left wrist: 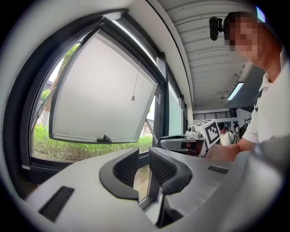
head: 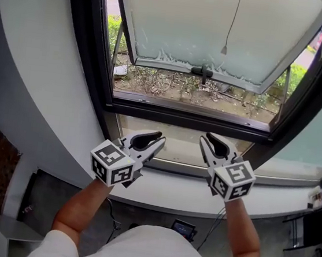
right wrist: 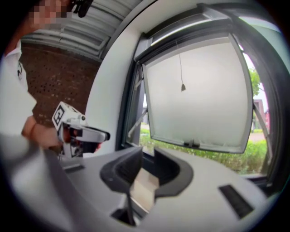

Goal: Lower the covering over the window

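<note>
**Grippers empty, below the cord**

The left gripper (head: 158, 139), jaws slightly parted and holding nothing, hovers below the window (head: 189, 115); the right gripper (head: 208, 140) does likewise. The pull cord (head: 224, 49) hangs before the window; the covering is unseen, probably rolled up above.

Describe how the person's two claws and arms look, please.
The left claw and right claw have light grey bodies with black ribbed pads. Each carries a white cube printed with black square markers. The person wears a white short-sleeved shirt, so the forearms are bare.
</note>
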### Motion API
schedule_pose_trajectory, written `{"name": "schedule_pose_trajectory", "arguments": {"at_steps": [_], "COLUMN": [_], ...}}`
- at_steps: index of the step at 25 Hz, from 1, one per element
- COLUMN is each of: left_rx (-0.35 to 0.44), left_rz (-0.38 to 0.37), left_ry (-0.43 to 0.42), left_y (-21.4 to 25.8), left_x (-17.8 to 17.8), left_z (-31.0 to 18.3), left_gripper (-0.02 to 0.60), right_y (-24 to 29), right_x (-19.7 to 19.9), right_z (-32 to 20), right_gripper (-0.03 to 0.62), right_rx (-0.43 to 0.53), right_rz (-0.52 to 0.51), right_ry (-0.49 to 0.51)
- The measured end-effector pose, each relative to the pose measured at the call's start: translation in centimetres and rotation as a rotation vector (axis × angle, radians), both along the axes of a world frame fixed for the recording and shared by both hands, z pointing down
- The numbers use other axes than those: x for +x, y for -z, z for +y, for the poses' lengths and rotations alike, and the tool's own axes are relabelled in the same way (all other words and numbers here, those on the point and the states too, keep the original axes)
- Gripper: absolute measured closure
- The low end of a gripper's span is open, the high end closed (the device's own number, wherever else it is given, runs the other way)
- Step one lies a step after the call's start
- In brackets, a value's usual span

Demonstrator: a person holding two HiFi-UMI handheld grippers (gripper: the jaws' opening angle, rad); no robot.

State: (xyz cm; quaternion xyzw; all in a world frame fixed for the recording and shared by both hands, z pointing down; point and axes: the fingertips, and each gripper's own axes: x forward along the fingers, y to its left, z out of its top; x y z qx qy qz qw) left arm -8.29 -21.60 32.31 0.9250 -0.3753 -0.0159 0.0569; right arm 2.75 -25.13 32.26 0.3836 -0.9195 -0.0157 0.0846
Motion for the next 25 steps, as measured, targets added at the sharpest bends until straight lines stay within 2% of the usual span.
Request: {"name": "schedule_pose_trajectory", "arguments": {"at_steps": [12, 25], "left_rx": [0.138, 0.272], "left_rz": [-0.068, -0.152], "left_ry": [0.025, 0.043], "left_y": [6.5, 13.1], "left_x": [-0.1, 1.5], "left_z": [-3.0, -6.7], "left_gripper": [0.511, 0.511], "right_y": [7.0, 15.1], "right_x": [-0.7, 0.0], "right_z": [-3.1, -6.9], "right_gripper": [0.519, 0.519], "right_rx": [0.158, 0.316], "right_rz": [0.046, 0.106], "right_ry": [-0.016, -0.090]}}
